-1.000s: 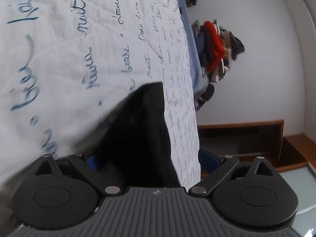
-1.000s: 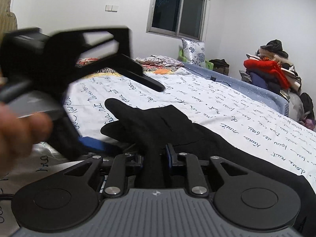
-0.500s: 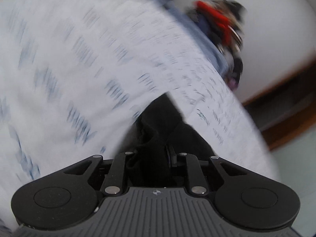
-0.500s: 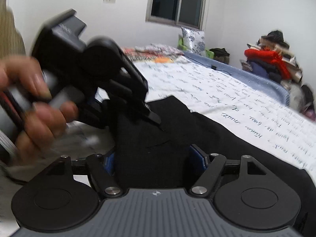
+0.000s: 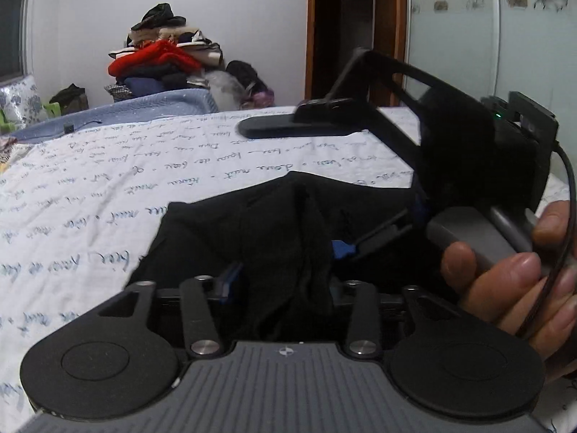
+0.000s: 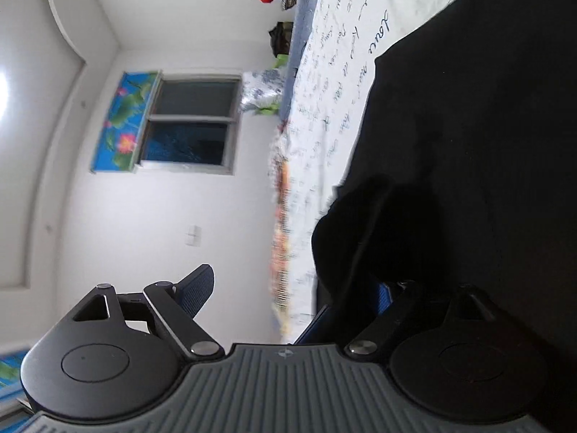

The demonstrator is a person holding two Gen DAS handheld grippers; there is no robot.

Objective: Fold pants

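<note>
Black pants [image 5: 274, 216] lie bunched on a white quilt with blue handwriting [image 5: 108, 198]. My left gripper [image 5: 281, 278] is at the near end of the bunch. Its jaws are opening and a thick fold of the fabric stands loosely between them, hiding the right finger. A hand [image 5: 512, 281] holds my right gripper [image 5: 295, 189] rolled on its side at the right. One of its fingers [image 5: 299, 126] is high over the quilt and the other sits low at the fabric. In the right wrist view the pants [image 6: 468, 108] fill the right side. The right gripper [image 6: 295, 281] is opening wide, pressing on nothing.
A heap of clothes [image 5: 162, 61] and a blue blanket [image 5: 144, 108] lie beyond the bed's far side. A dark doorway [image 5: 346, 29] and a frosted panel [image 5: 487, 36] stand behind. A window [image 6: 191, 122] and a pillow [image 6: 263, 86] are at the bed's head.
My left gripper rolled upright, swept across the bed, closed on the pants, then widened. My right gripper let go of the pants, opened wide and rolled onto its side.
</note>
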